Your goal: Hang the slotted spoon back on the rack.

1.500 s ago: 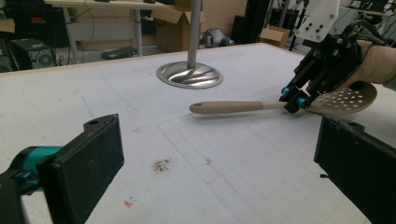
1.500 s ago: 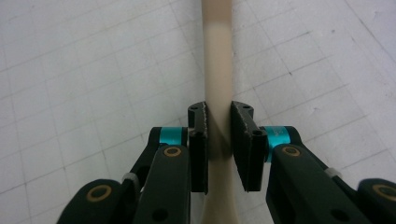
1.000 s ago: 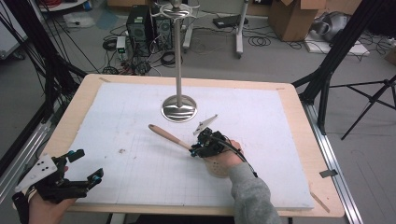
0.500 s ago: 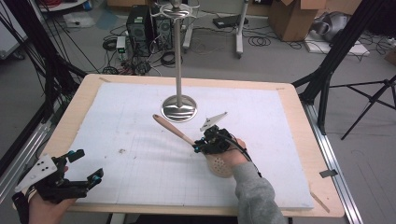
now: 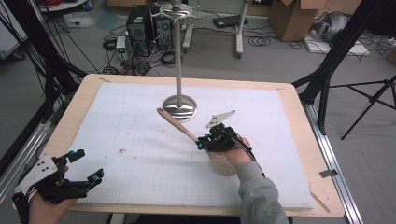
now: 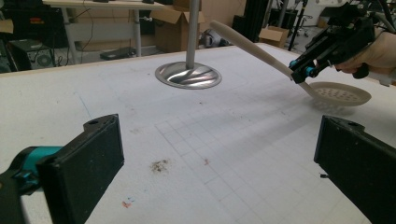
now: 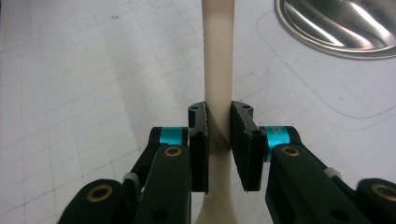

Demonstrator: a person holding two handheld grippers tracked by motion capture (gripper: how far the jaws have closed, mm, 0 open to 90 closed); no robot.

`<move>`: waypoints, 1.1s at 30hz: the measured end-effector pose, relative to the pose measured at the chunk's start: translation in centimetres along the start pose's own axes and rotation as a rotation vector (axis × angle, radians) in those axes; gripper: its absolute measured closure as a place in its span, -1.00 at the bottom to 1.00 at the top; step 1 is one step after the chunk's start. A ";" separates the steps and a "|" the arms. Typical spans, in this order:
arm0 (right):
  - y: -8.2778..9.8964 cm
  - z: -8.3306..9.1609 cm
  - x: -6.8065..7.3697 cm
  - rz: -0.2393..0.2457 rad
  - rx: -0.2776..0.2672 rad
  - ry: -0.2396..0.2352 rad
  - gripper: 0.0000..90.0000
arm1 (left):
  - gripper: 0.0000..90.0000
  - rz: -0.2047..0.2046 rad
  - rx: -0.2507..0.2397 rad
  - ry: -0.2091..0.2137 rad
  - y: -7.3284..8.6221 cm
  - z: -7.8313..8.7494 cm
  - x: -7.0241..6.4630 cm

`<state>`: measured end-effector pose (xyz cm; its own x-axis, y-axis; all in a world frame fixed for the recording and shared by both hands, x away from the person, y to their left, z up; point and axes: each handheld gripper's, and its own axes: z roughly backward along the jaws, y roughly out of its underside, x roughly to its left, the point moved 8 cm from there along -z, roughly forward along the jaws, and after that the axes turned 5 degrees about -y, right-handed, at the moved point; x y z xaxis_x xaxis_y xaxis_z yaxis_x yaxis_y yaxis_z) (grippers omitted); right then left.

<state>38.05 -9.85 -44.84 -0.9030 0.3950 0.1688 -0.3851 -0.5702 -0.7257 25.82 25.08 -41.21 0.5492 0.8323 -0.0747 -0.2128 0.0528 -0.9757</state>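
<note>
A beige slotted spoon (image 5: 177,125) is held by its handle in my right gripper (image 5: 201,143), right of the table's middle. Its handle slants up toward the metal stand's round base (image 5: 180,106), and its perforated head (image 5: 223,163) hangs low by the hand. In the right gripper view, both pads of the right gripper (image 7: 219,140) press on the spoon handle (image 7: 218,56). My left gripper (image 5: 86,165) stands open at the near left corner with nothing between its fingers. The left gripper view looks past the left gripper (image 6: 219,163) to the spoon (image 6: 252,46) and the right gripper (image 6: 303,73).
The stand's thin pole (image 5: 178,56) rises from the base (image 6: 188,75) at the table's far middle to a ring at the top. A white gridded mat (image 5: 130,140) covers the wooden table, with a small stain near the left. Cables and boxes lie on the floor beyond.
My right gripper has risen and shifted right with the spoon; the handle tip now points higher, nearer the stand's base. The left gripper has stayed still.
</note>
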 end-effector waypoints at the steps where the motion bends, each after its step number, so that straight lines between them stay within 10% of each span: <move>1: 0.0 0.1 -0.1 0.006 -0.006 -0.002 0.74 | -0.96 0.000 0.000 0.000 0.0 0.0 0.0; 33: -1.6 4.5 -0.9 0.016 -0.142 0.013 0.74 | -0.96 0.000 -0.002 -0.002 0.0 -0.1 0.0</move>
<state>38.64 -12.56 -40.87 -0.9060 0.3965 0.1484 -0.3388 -0.4689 -0.8157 25.84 25.02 -41.26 0.5476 0.8334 -0.0743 -0.2113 0.0518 -0.9760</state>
